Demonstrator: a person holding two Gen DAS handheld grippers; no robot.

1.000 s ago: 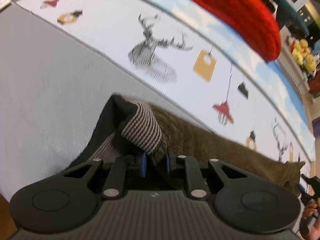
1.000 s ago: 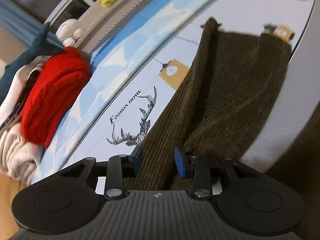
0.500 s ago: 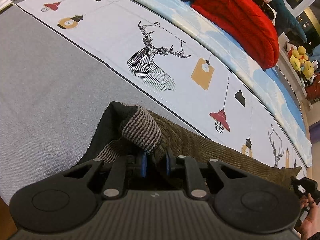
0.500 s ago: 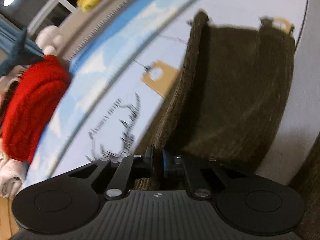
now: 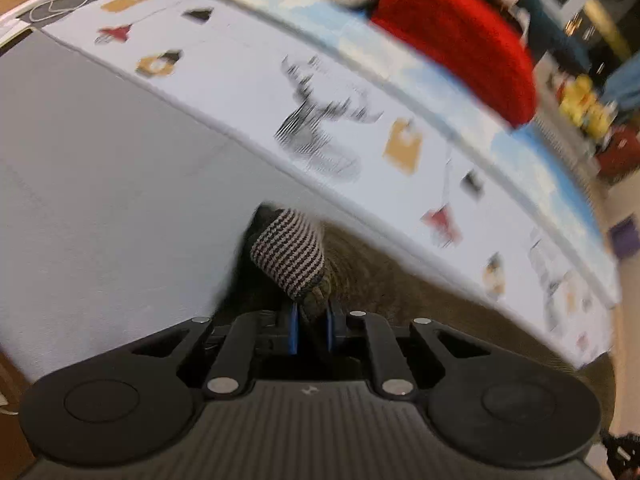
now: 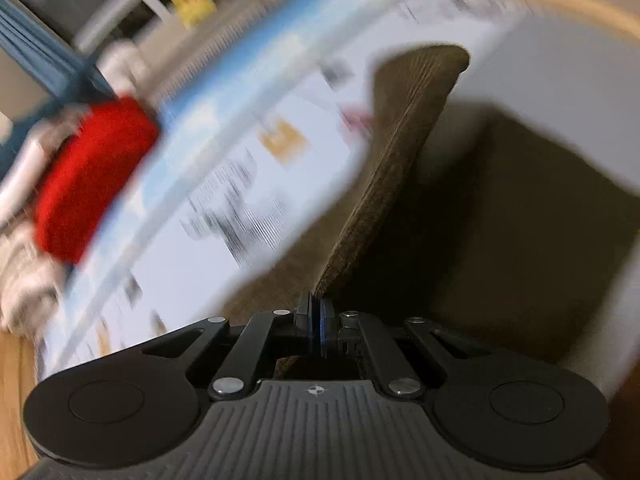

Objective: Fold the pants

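Printed bedspread (image 5: 248, 92) under brown corduroy pants (image 6: 404, 148). Both tongs tilted steeply down at it. Left tongs (image 5: 311, 322), just narrowing, clamp the bunched waistband, striped lining (image 5: 288, 256) showing. Right tongs (image 6: 316, 326) pinched tight on a raised pant edge.

You can't read any lettering in either view. The printing on the white sheet (image 6: 256, 184), toward ten o'clock from your right gripper, is smeared into grey streaks. In the left view, the sheet (image 5: 240, 92) shows only blurred pictures: a deer's head (image 5: 316, 128) and hanging lamps.
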